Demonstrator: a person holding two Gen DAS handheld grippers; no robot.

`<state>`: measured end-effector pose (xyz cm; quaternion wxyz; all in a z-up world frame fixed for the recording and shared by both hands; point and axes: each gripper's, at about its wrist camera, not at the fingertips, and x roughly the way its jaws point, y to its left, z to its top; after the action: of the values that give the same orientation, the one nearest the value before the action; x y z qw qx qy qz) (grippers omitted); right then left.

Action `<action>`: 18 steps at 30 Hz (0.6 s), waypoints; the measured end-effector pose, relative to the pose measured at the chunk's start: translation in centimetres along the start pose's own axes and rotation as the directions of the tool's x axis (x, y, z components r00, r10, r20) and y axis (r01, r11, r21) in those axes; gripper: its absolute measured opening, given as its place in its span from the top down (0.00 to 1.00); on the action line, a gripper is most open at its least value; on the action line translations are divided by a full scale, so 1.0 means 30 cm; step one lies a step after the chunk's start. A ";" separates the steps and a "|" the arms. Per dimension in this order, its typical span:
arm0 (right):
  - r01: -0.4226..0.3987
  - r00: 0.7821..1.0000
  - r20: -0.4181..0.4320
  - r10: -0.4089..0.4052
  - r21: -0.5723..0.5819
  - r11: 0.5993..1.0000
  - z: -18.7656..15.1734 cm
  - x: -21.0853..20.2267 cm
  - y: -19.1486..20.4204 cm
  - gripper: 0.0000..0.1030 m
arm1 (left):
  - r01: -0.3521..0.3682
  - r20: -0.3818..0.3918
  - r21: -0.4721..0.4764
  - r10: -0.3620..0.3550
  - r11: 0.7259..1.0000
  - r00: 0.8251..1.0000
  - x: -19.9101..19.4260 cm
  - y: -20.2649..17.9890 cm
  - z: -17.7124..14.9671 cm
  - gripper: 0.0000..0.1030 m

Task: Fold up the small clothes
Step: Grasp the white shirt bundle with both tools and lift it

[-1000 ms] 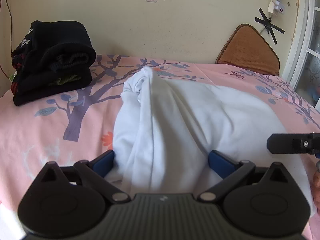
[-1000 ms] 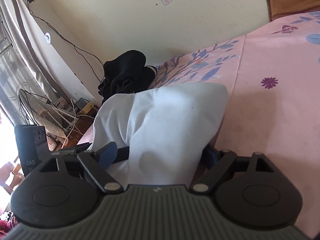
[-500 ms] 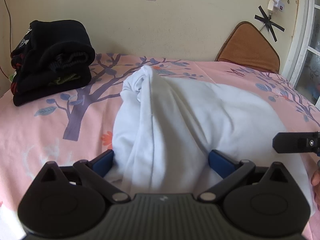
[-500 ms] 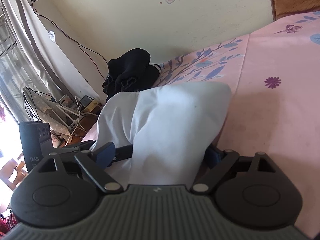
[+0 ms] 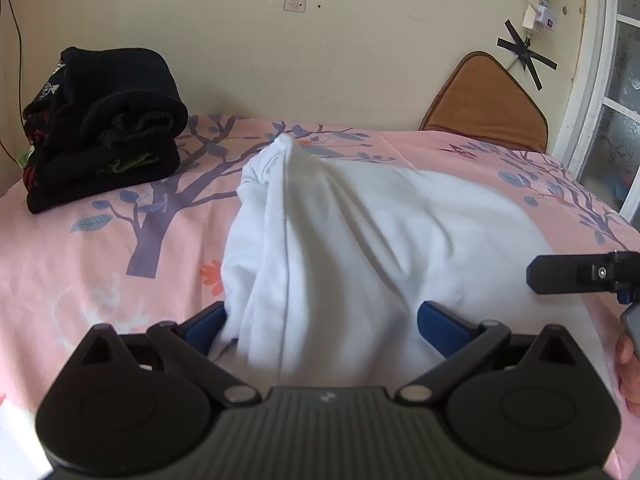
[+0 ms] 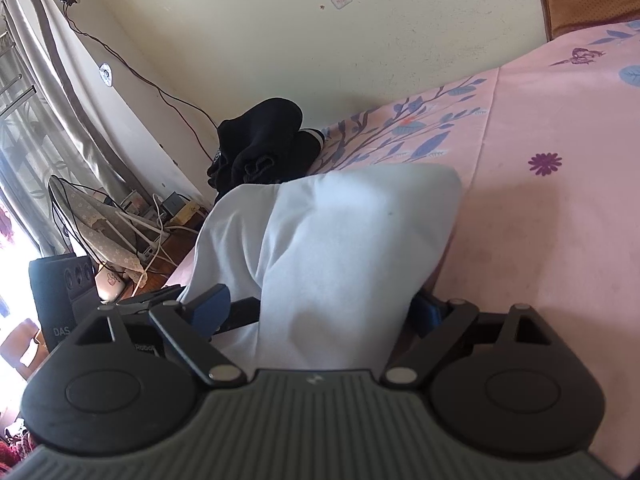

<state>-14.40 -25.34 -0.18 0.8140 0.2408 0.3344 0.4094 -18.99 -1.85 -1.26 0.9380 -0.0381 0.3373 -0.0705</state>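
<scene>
A white garment (image 5: pixel 360 236) lies bunched on the pink bed. It drapes over my left gripper (image 5: pixel 320 320) and hides the fingertips; only the blue finger bases show at each side. The same white garment (image 6: pixel 340 248) hangs over my right gripper (image 6: pixel 320 312) in the right wrist view, lifted off the sheet. Both grippers seem to pinch its near edge, but the cloth covers the jaws. My right gripper's black finger (image 5: pixel 576 276) shows at the right edge of the left wrist view.
A pile of folded black clothes (image 5: pixel 100 132) sits at the bed's far left by the wall, also in the right wrist view (image 6: pixel 260 140). A brown cushion (image 5: pixel 488 104) leans at the far right. A speaker (image 6: pixel 60 292) and cables stand on the floor beyond the bed edge.
The right gripper has shifted slightly right and tilted, carrying the cloth with it. The left gripper and the garment's shape have hardly moved.
</scene>
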 end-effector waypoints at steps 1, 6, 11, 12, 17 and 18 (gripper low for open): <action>-0.001 1.000 0.000 0.001 0.000 1.000 0.000 -0.001 -0.001 0.10 | 0.006 0.000 -0.004 -0.006 1.000 1.000 0.002 0.004 0.002 0.00; 0.006 1.000 0.006 -0.006 0.006 1.000 -0.008 -0.008 0.001 0.10 | 0.018 -0.007 -0.008 -0.018 1.000 1.000 0.002 0.011 0.005 0.00; 0.016 1.000 -0.012 -0.016 0.020 1.000 -0.027 -0.022 0.013 0.23 | 0.019 -0.017 -0.018 -0.019 1.000 1.000 0.007 0.013 0.012 0.00; 0.032 0.999 -0.018 -0.032 0.022 0.999 -0.022 -0.011 0.013 0.38 | 0.016 -0.019 -0.016 -0.016 1.000 1.000 0.010 0.011 0.013 0.00; 0.057 0.998 -0.017 -0.057 -0.015 0.998 0.036 0.008 0.043 0.79 | 0.004 -0.005 -0.047 -0.005 0.999 1.000 0.010 0.002 0.013 0.02; 0.058 0.998 0.001 -0.058 -0.087 0.995 0.051 -0.001 0.086 0.80 | 0.003 0.000 -0.054 -0.003 0.999 1.000 0.009 0.003 0.012 0.03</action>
<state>-14.59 -24.13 2.56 0.8350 0.1952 0.3236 0.3999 -18.54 -1.80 -1.15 0.9365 -0.0638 0.3390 -0.0627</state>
